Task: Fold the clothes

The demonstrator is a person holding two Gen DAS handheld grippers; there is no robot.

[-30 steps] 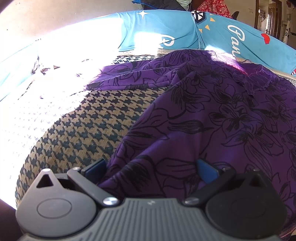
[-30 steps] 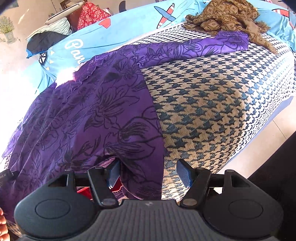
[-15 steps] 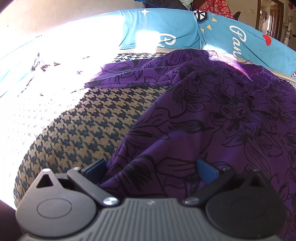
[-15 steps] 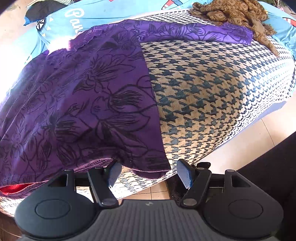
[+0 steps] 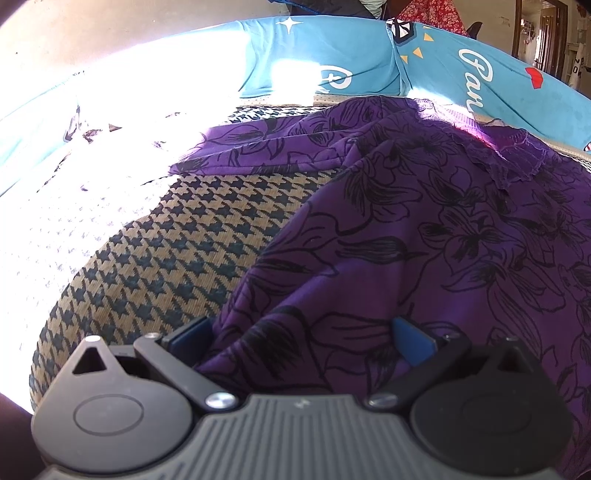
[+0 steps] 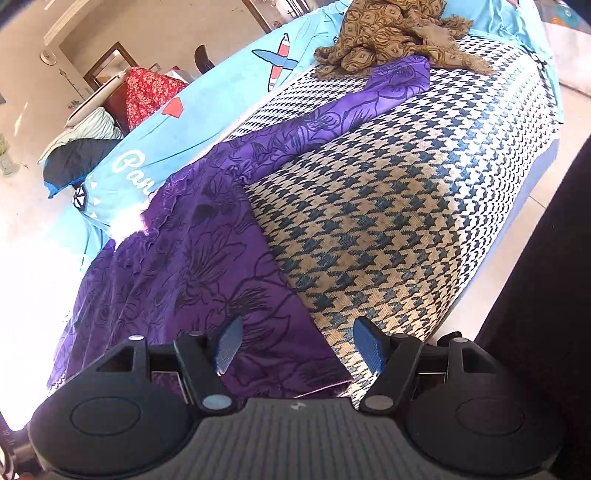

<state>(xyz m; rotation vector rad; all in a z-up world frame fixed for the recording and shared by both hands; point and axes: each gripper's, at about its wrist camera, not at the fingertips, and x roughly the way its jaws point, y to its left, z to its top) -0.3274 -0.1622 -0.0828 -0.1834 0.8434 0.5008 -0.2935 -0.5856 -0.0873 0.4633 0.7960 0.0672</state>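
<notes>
A purple garment (image 6: 192, 266) of thin, soft cloth, printed with black outline flowers, lies spread over a woven mat (image 6: 388, 221) with a coarse tan and dark-blue houndstooth weave. The mat covers a bed whose blue sheet (image 6: 207, 122) shows cartoon prints and white lettering. One long sleeve (image 6: 332, 122) stretches toward a crumpled brown patterned cloth (image 6: 391, 33) at the far end. In the left wrist view the garment (image 5: 424, 236) bunches into folds with a frilled neckline, and strong sunlight washes out the mat (image 5: 177, 251) on the left side.

The mat's right half lies bare up to the bed's edge, with pale floor beyond it.

The right gripper (image 6: 295, 347) has its blue pads well apart; the garment's bottom corner and hem lie below and between them, with no pad pressing on cloth. The left gripper (image 5: 301, 341) also stands wide, with a raised fold of the garment filling the gap between its pads; whether they squeeze it I cannot tell.
</notes>
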